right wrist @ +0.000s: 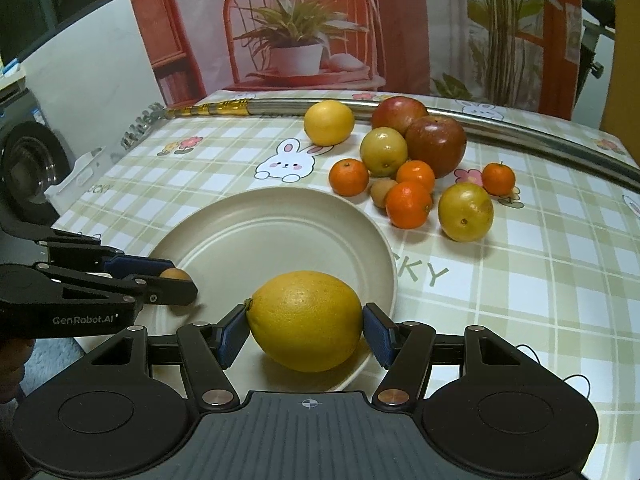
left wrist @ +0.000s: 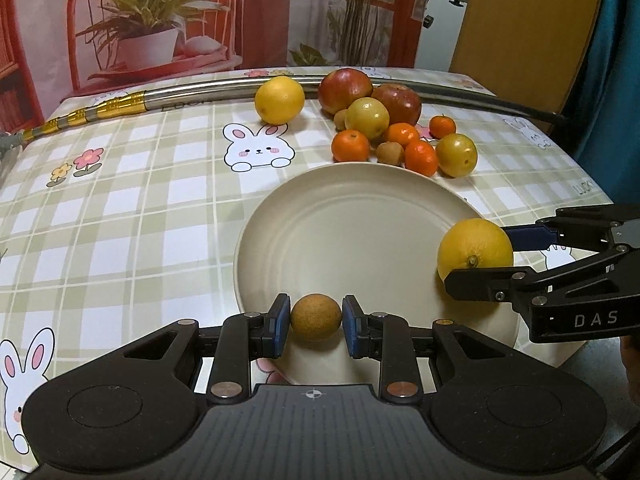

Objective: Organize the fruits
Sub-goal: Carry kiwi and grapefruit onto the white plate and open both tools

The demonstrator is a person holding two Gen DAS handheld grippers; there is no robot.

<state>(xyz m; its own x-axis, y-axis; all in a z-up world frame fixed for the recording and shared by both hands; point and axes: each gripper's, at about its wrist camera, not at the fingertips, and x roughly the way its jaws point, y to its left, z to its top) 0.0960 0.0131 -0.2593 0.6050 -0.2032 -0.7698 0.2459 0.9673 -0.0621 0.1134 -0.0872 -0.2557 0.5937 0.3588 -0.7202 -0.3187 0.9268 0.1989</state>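
While the left gripper (left wrist: 316, 318) pinched a brown fruit (left wrist: 316, 317) over the plate (left wrist: 340, 216), jaws narrow; the right gripper (right wrist: 306, 326) clamped a lemon (right wrist: 306, 320), jaws wide.

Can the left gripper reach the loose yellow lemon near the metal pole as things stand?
Probably not yet: the left gripper is shut on a small brown fruit over the plate. The way to the loose lemon looks open across bare tablecloth, left of the fruit pile, but the jaws must be emptied first.
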